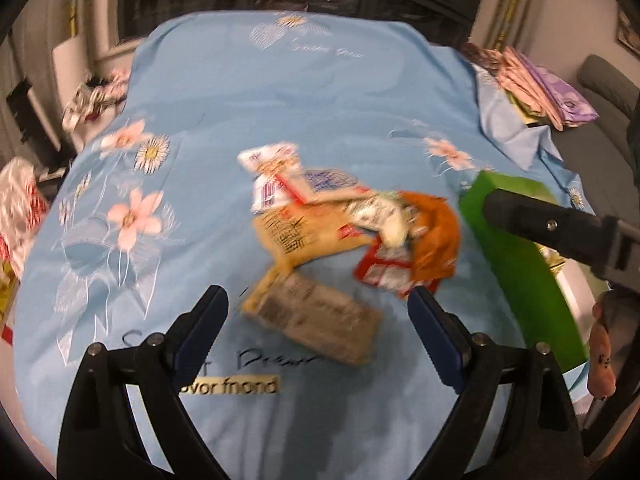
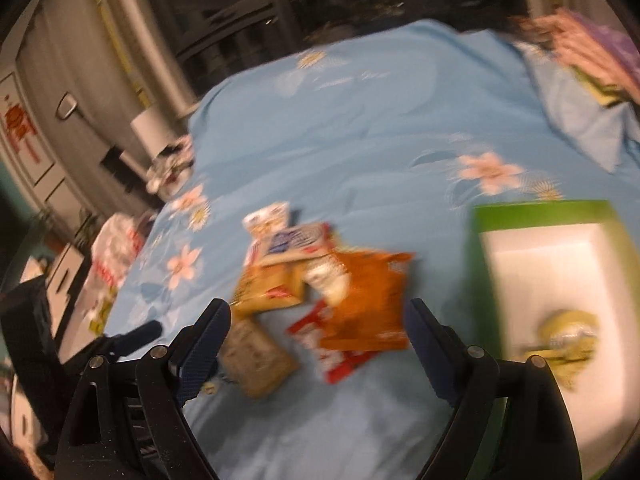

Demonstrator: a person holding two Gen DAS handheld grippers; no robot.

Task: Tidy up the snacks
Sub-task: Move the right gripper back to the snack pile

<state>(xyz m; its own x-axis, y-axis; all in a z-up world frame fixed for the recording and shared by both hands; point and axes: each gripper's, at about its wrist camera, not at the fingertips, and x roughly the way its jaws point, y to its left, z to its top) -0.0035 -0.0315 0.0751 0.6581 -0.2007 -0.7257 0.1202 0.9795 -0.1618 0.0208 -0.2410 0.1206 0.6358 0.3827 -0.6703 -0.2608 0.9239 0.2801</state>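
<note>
Both views are smeared, so I read fine detail with caution.

Left wrist view: my left gripper (image 1: 316, 320) fills the bottom of the frame, jaws spread wide with nothing between the pads. Just above it, at centre, the snack pile (image 1: 344, 232) lies on the light blue floral bedspread (image 1: 248, 92). A tan packet (image 1: 316, 320) sits lowest, between the fingers in the picture but not touched by them. Above it lie a yellow-brown pouch (image 1: 292, 236), a white-and-red packet (image 1: 272, 168), an orange bag (image 1: 432, 232) and a red-and-white packet (image 1: 384, 272), overlapping. At right stands a green box (image 1: 520, 248), partly hidden by the dark finger of the right gripper (image 1: 532, 224) crossing in front.

Right wrist view: my right gripper (image 2: 318, 336) is also released, jaws wide and empty. The snack pile shows at centre, the orange bag (image 2: 368, 300) directly above the gap between the fingers, the red-and-white packet (image 2: 340, 356) under its lower edge. The green box (image 2: 488, 280) is at right, open on top with a white interior, a yellowish packet (image 2: 568, 340) lying inside. Folded patterned cloths (image 2: 592, 52) sit in the upper right corner of the frame.
</note>
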